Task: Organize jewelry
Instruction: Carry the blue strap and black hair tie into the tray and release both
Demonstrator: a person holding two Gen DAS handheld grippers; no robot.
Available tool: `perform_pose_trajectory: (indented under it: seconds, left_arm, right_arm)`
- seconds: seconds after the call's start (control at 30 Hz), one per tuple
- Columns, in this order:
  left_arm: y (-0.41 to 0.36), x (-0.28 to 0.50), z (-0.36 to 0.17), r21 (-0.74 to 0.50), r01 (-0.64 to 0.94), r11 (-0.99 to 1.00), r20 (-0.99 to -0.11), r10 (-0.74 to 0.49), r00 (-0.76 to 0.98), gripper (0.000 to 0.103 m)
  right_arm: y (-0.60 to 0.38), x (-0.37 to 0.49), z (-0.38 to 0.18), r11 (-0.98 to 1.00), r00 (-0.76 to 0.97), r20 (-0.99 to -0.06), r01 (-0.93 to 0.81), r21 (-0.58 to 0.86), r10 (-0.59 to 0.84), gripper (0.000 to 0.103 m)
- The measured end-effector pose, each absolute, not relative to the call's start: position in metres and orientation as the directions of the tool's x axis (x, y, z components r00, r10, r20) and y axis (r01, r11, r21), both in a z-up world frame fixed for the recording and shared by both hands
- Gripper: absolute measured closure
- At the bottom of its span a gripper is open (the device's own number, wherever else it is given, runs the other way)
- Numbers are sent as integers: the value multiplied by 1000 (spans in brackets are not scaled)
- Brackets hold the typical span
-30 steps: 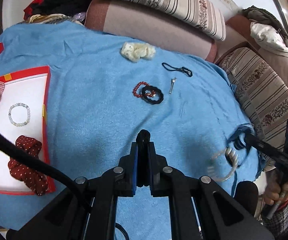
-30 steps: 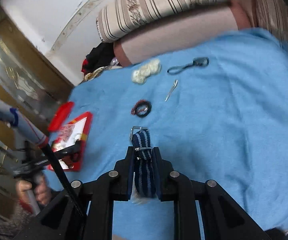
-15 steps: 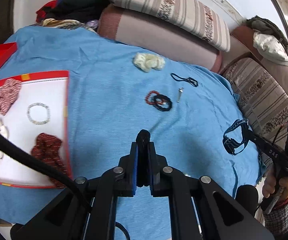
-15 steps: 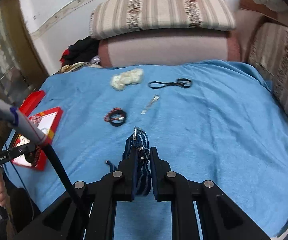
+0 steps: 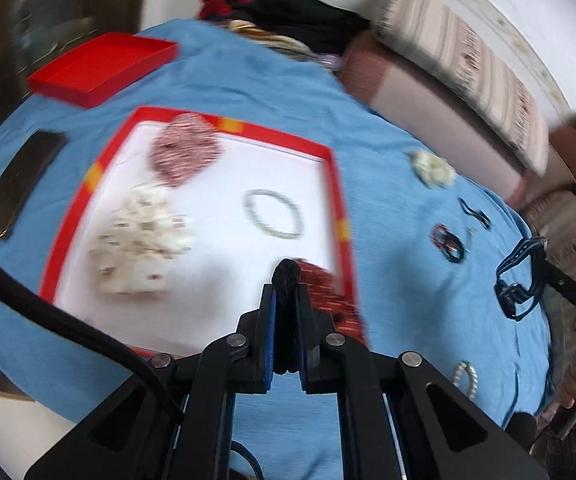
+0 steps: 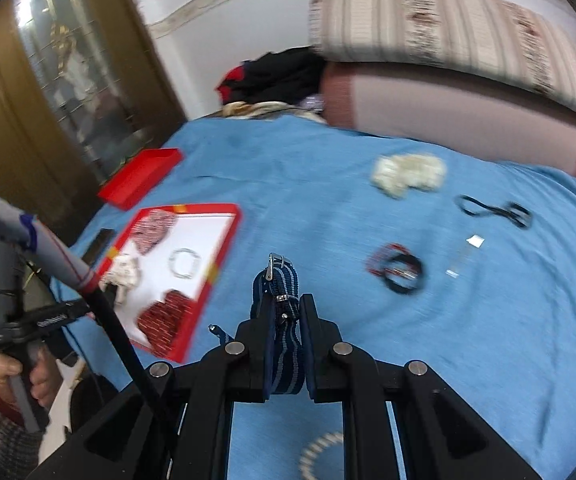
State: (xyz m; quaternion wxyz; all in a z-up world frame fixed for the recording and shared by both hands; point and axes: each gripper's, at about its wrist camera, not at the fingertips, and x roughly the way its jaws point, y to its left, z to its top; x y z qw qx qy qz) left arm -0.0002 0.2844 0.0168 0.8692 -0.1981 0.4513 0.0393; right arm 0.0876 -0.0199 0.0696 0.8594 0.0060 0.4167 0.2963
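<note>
Scrunchies [image 5: 140, 240] and bracelet [image 5: 274, 213] crowd the tray [image 5: 338, 200]; centre seemingly free.

Blue striped strap [image 6: 284, 320] pinched upright in right tool [image 6: 286, 308]; pale bead bracelet [image 5: 274, 213] flat in red-rimmed tray [image 5: 342, 216]

We were in a home living room: a striped sofa cushion [image 6: 448, 28] lay behind a blue cloth [image 6: 488, 320], clothes [image 6: 280, 76] were heaped beside it, and a glass-fronted wooden cabinet [image 6: 60, 80] stood nearby.
</note>
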Motion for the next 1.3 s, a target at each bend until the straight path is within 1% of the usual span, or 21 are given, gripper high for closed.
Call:
perform_pose_trajectory:
  seconds: [0.17, 0.3, 0.5, 0.57, 0.67, 0.77, 0.87, 1.03, 1.07, 1.1, 1.13, 1.17, 1.2, 1.23, 1.3]
  left_arm:
    - [298, 1, 1, -320, -273, 907, -808, -111, 579, 95]
    - [301, 5, -14, -285, -286, 915, -827, -84, 555, 95]
    - [310, 12, -33, -259, -331, 907, -850, -52, 524, 95]
    - [313, 14, -36, -257, -339, 905, -853, -48, 520, 95]
    - [317, 17, -40, -251, -348, 903, -855, -39, 516, 94]
    - [319, 18, -42, -256, -352, 900, -855, -41, 516, 94]
    - [318, 21, -42, -253, -354, 900, -856, -38, 515, 94]
    - [317, 23, -41, -250, -360, 899, -855, -31, 518, 94]
    - [316, 23, -40, -249, -362, 898, -855, -28, 518, 92]
    - [316, 22, -39, -248, -365, 897, -853, -24, 521, 92]
    - [315, 22, -38, -248, -366, 897, -851, -21, 525, 89]
    - [316, 21, -37, -247, -367, 897, -850, -18, 527, 84]
    - [315, 21, -36, -247, -368, 896, -848, -16, 529, 82]
    - [315, 20, -34, -247, -370, 896, -847, -14, 532, 80]
    - [315, 18, -30, -245, -373, 895, -844, -7, 536, 77]
  right_arm:
    - [50, 102, 70, 770, 423, -708, -578, 270, 566, 90]
    - [101, 118, 62, 738, 369, -713, -602, 305, 596, 90]
    - [174, 147, 38, 730, 348, -741, -627, 272, 575, 90]
    - [190, 161, 28, 733, 329, -752, -617, 287, 571, 90]
    - [207, 185, 7, 740, 280, -768, -579, 344, 576, 90]
    - [211, 204, -12, 755, 259, -783, -544, 366, 566, 90]
    - [209, 219, -25, 782, 271, -803, -521, 342, 531, 90]
    - [197, 229, -27, 808, 301, -815, -505, 304, 495, 88]
    - [196, 229, -27, 811, 308, -818, -508, 291, 486, 86]
    - [195, 229, -27, 811, 311, -819, -512, 283, 483, 78]
    - [194, 228, -25, 812, 319, -818, -516, 273, 478, 69]
    - [193, 227, -23, 814, 331, -818, -521, 257, 471, 65]
    - [192, 226, -21, 814, 341, -817, -527, 243, 464, 60]
    - [191, 224, -19, 814, 350, -816, -533, 230, 460, 57]
    - [183, 223, -13, 817, 372, -810, -536, 211, 453, 56]
